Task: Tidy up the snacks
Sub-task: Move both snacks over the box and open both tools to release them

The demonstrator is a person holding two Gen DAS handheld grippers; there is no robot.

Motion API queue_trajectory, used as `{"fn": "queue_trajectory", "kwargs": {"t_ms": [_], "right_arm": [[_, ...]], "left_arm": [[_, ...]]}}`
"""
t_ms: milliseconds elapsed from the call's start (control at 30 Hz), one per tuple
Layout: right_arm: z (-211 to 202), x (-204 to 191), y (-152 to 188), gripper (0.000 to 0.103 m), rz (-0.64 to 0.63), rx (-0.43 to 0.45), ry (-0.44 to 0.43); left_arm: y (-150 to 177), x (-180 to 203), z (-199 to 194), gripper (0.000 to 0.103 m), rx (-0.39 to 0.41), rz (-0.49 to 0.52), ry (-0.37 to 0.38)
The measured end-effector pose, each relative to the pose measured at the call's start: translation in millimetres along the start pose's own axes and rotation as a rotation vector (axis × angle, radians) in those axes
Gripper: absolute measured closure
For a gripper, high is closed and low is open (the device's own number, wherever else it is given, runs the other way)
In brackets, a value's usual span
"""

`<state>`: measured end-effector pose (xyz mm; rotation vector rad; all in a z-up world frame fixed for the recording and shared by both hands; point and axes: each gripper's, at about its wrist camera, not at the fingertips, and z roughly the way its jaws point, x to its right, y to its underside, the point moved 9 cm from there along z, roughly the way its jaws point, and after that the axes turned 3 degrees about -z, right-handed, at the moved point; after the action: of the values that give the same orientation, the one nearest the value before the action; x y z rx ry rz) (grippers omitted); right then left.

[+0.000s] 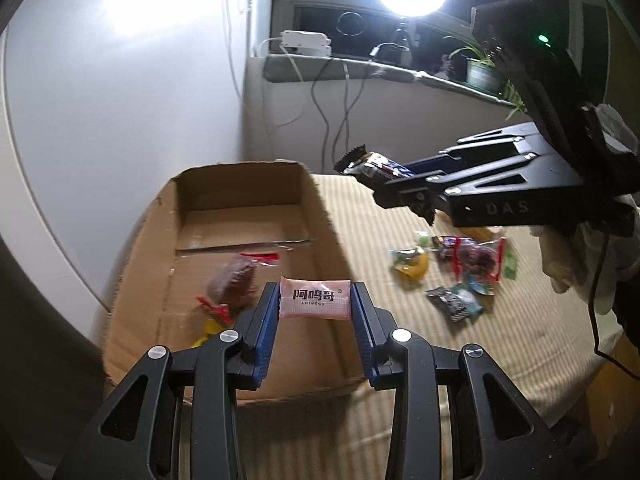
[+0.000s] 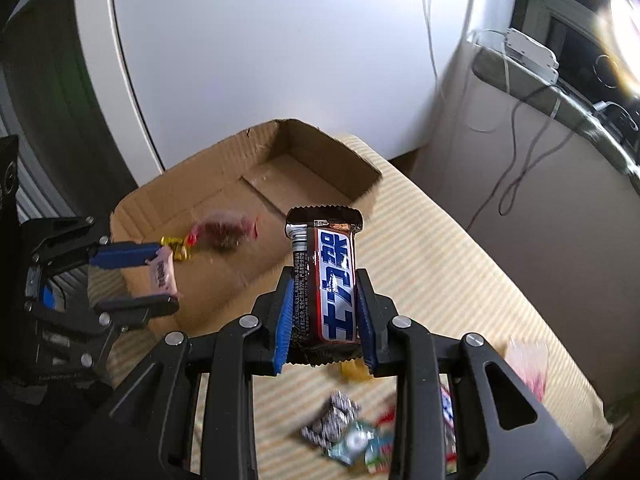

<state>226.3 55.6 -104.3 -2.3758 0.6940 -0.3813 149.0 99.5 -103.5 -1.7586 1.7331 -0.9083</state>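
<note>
Left gripper (image 1: 315,300) is clamped on a pink snack packet (image 1: 315,298), held over the near wall of the cardboard box (image 1: 320,216). Right gripper (image 2: 325,308) pinches a chocolate bar (image 2: 325,280) by its long sides, up in the air beside the box.

Both look light. The packet is likely soft and crushable — grip across the short ends, as now. The bar's wrapper looks glossy, so probably slippery; hold mid-body, not the crimped ends.

Left wrist view shows the loose snack pile (image 1: 460,268) on the striped cloth (image 1: 400,400) sharply; right view blurs it, but shows the bar's label and the left gripper side-on.
</note>
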Motion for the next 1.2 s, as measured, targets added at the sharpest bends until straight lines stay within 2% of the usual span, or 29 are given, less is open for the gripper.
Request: {"fn": "queue_trajectory", "kwargs": {"t_ms": [467,767,900,967,1000,1033,1100,1200], "right_arm": [[60,-9,-45,0.074,-0.018,-0.019,-0.047],[80,-16,-53,0.074,-0.032,-0.037,-0.072],[82,-17,-54,0.074,-0.034,-0.032,-0.069],[81,-15,-55,0.07,-0.032,-0.026,-0.067],[80,-15,-55,0.06,-0.031,-0.022,-0.065],[78,-15,-56,0.044,-0.029,-0.016,-0.062],[73,-13,-59,0.034,-0.025,0.007,-0.049],[67,-13,-61,0.033,-0.024,0.016,-0.045]], "left_arm": [[-3,-31,20,0.069,-0.017,-0.047,-0.028],[-2,-37,29,0.069,-0.031,-0.057,-0.031],[-3,-40,30,0.065,-0.031,-0.065,-0.04],[-3,-42,30,0.055,-0.036,-0.074,-0.044],[-3,-43,30,0.046,-0.036,-0.078,-0.047],[-3,-43,30,0.04,-0.035,-0.079,-0.05],[-4,-43,28,0.04,-0.031,-0.078,-0.052],[-5,-41,26,0.04,-0.024,-0.079,-0.052]]}}
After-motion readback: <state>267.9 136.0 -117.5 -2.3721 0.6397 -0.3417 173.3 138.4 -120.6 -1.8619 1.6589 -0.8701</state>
